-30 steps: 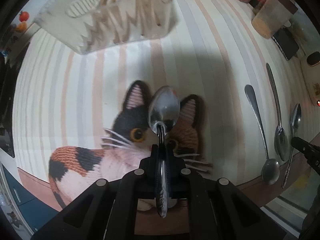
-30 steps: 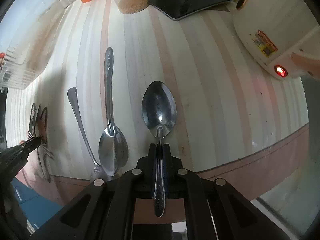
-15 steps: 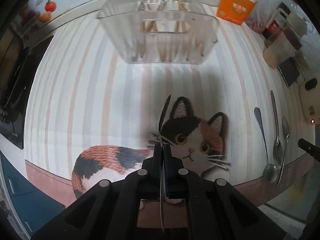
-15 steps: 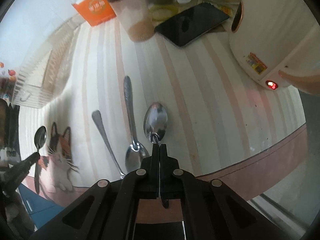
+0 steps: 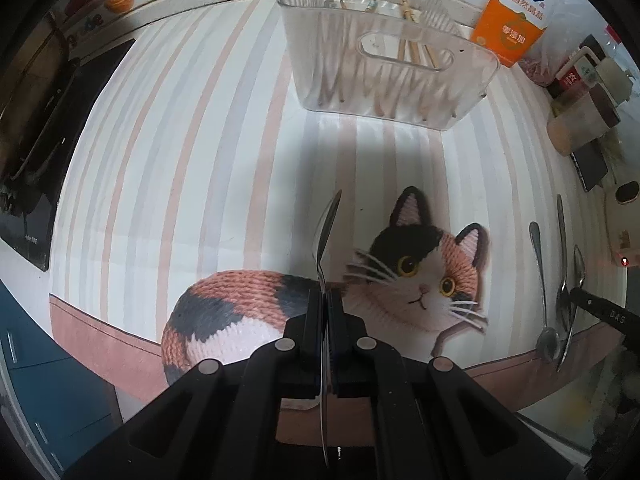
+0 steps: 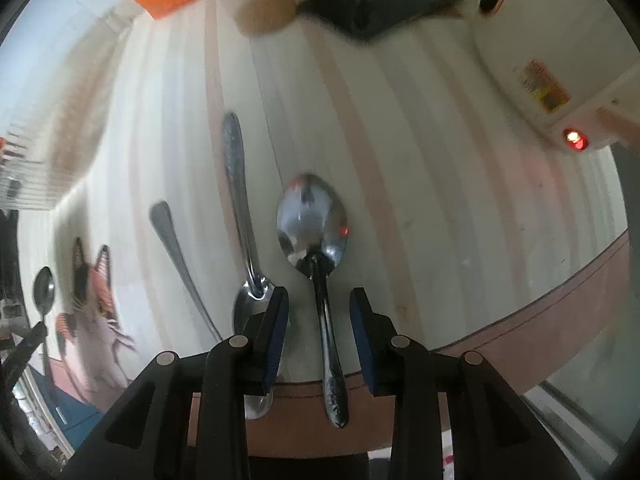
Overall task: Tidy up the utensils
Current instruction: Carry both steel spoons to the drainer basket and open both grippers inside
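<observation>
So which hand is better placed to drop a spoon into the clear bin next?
Left. Its gripper is shut on a spoon, with the clear bin ahead. The right gripper is open, its spoon lying between the fingers.

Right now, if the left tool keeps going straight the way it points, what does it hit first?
Probably the clear plastic bin holding chopsticks. The left tool, shut on a spoon, points across the striped mat toward its near wall. Nothing else shows in that line, though depth is uncertain.

Silver spoon (image 5: pixel 326 236), calico-cat striped mat (image 5: pixel 224 160), orange carton (image 5: pixel 510 30), clear bin (image 5: pixel 384 76)
</observation>
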A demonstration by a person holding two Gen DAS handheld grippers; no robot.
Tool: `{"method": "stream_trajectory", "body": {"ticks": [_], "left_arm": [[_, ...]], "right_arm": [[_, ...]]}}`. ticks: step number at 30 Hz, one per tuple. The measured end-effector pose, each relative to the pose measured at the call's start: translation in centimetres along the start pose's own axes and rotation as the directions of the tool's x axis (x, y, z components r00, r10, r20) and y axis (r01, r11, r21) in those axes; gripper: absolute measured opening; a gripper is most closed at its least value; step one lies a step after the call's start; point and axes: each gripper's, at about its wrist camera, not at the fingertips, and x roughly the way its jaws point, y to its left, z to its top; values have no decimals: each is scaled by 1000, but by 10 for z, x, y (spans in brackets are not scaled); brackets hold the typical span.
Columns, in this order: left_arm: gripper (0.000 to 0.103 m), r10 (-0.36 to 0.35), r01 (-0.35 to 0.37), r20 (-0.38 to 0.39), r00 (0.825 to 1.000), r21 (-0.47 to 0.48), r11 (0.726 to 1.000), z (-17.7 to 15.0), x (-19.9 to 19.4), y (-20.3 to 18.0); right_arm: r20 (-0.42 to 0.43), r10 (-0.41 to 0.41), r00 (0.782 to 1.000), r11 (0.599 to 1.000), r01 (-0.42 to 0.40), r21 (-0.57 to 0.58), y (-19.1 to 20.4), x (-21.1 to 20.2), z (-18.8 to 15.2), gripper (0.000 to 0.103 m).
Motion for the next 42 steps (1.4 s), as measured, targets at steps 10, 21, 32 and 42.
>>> {"method": "stream_trajectory", "body": {"ticks": [10, 21, 32, 42], "left_arm": [[0, 4, -6, 56, 998, 26, 1000, 8, -20, -7], [0, -81, 80, 214, 974, 14, 997, 40, -111, 6], [0, -205, 213, 314, 927, 9, 977, 175, -138, -3], [1, -191, 190, 122, 974, 20, 982, 240, -43, -13]], "right_arm": [[100, 57, 993, 995, -64, 72, -20, -36, -2, 6], [201, 292, 935, 956, -286, -60, 53, -123, 47, 6], [177, 437, 882, 893, -403, -200, 201, -131, 163, 6], [45, 399, 916, 909, -389, -148, 235, -58, 214, 7]]}}
